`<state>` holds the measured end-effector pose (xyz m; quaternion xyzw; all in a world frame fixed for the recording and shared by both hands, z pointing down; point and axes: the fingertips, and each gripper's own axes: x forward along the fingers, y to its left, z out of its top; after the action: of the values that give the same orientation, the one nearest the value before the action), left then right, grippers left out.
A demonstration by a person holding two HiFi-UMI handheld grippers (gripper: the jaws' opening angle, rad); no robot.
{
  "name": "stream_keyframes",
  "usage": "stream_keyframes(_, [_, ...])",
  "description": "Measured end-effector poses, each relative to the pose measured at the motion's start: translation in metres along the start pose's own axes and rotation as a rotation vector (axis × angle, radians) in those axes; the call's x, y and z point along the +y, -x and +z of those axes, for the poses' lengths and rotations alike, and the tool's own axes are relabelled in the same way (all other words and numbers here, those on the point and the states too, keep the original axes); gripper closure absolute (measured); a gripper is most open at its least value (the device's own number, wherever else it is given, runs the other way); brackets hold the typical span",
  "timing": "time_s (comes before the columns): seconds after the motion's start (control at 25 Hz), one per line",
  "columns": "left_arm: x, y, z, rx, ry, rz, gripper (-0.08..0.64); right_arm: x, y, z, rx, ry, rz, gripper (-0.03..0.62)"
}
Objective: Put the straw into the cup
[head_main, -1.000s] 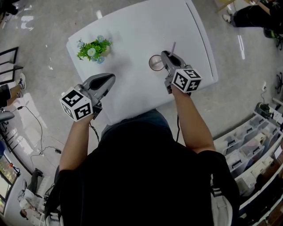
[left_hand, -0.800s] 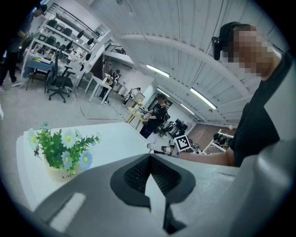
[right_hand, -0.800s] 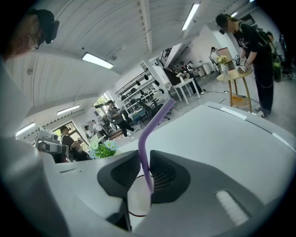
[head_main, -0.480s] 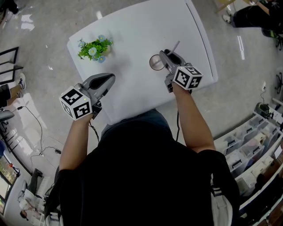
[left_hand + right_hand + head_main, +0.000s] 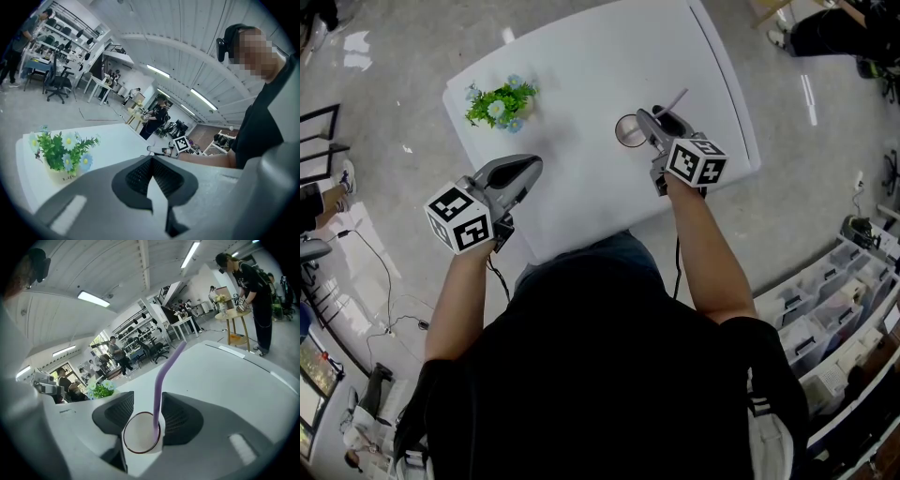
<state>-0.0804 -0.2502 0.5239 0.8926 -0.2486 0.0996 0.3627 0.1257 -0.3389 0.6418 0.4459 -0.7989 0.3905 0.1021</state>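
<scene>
A grey concrete floor (image 5: 394, 216) spreads round everything, with shelves of clear storage bins (image 5: 834, 319) at its right edge in the head view. On it stands the white rectangular surface (image 5: 581, 75), and the person in a black shirt (image 5: 600, 375) stands at its near edge with an arm stretched out on each side. The left gripper (image 5: 525, 167) hangs over the near left part of the surface; in its own view its jaws (image 5: 151, 161) are together with nothing between them, and past them the right gripper's marker cube (image 5: 181, 144) shows low over the surface. The right gripper (image 5: 661, 120) reaches over the right part of the surface; its jaws (image 5: 146, 404) have just been opening and now stand apart, one on each side of the cup and the straw. A small pot of green leaves with pale blue and white flowers (image 5: 500, 103) stands near the far left corner, well apart from the cup, and shows beyond the jaws in both gripper views (image 5: 61, 154) (image 5: 99, 389). The white paper cup (image 5: 630, 132) stands upright just beside the right gripper's tips; from that gripper's view its dark-rimmed mouth (image 5: 140, 437) lies below the gap between the pads. The purple straw (image 5: 161, 380) stands in the cup, its foot at the bottom, leaning on the right-hand rim and rising between the pads, close to the right-hand one but not pinched; its bent top (image 5: 675, 100) pokes out beyond the gripper.
</scene>
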Motion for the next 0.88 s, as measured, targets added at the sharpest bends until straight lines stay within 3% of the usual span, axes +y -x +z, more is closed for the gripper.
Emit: stream_keyframes(0.88, [-0.016, 0.013, 0.001, -0.004, -0.042, -0.026, 0.560, -0.010, 0.032, -0.013, -0.044, -0.008, -0.089, 0.370])
